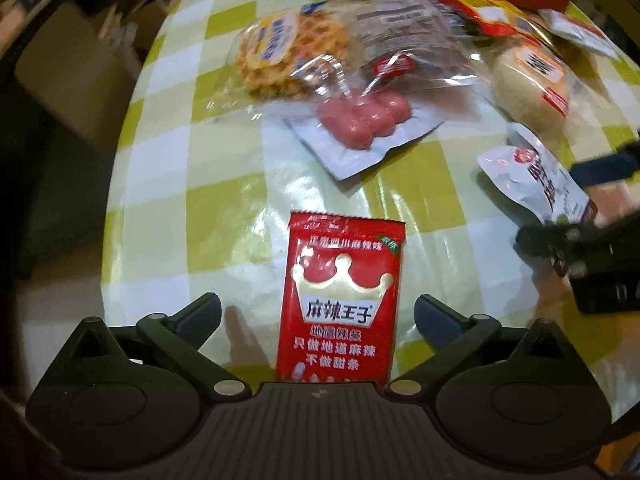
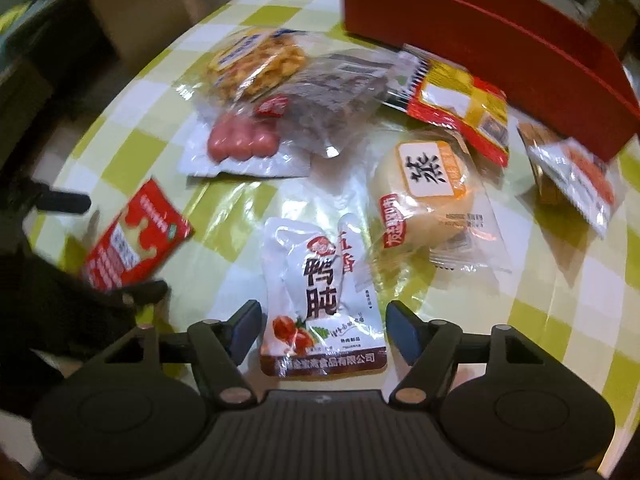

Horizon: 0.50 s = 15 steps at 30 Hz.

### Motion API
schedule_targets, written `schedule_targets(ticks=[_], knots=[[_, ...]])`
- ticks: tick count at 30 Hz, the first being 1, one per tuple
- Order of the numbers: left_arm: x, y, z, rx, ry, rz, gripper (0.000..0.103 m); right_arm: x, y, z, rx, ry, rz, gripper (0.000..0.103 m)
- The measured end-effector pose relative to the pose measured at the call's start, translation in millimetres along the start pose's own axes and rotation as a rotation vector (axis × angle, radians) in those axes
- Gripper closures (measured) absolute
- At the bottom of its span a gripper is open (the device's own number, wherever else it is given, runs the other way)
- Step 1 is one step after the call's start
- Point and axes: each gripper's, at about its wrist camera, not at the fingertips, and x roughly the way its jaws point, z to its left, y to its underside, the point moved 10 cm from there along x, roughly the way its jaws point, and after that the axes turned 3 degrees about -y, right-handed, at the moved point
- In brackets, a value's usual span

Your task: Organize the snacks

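Tools first: the left tool [image 1: 318, 312] hangs spread wide over a red spicy-strip sachet [image 1: 340, 304], which lies flat on the bench [image 1: 200, 168] between the fingers, neither pad touching it, so it is released. Over on the other side, the right tool [image 2: 324, 328] straddles a white duck-gizzard pouch [image 2: 320, 292], pads just beside its edges but not pressing, so nothing is gripped there either. Both packs look light, flat and glossy; I'd judge the foil slippery and floppy, best pinched across the narrow width near the middle, or by a crimped end seam, rather than scraped off the shiny cloth. Further out, a vacuum pack of pink sausages [image 2: 240, 142] sits mid-bench, partly under a clear bag of dark snack [image 2: 340, 88], with a waffle pack [image 2: 256, 60] behind. A round pastry in clear wrap [image 2: 428, 196] lies right of the pouch and looks soft and crushable, so a gentle hold suits it. Beyond, a red-and-yellow packet [image 2: 456, 108] lies near the red box [image 2: 480, 40] at the far edge, likely where the snacks belong.
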Motion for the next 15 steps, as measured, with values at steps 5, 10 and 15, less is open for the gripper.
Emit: schedule_targets(ticks=[5, 10, 15], knots=[[-6.3, 2.7, -4.0, -0.09, 0.051, 0.059, 0.025, -3.5, 3.3, 0.0, -0.043, 0.0, -0.009, 0.035], [-18.6, 6.8, -19.1, -0.038, -0.008, 0.057, 0.043, -15.4, 2.3, -7.2, -0.004, -0.029, -0.026, 0.038], [-26.9, 2.9, -21.1, -0.065, -0.023, 0.056, 0.047, -35.4, -0.4, -11.4, 0.023, -0.036, -0.08, 0.038]])
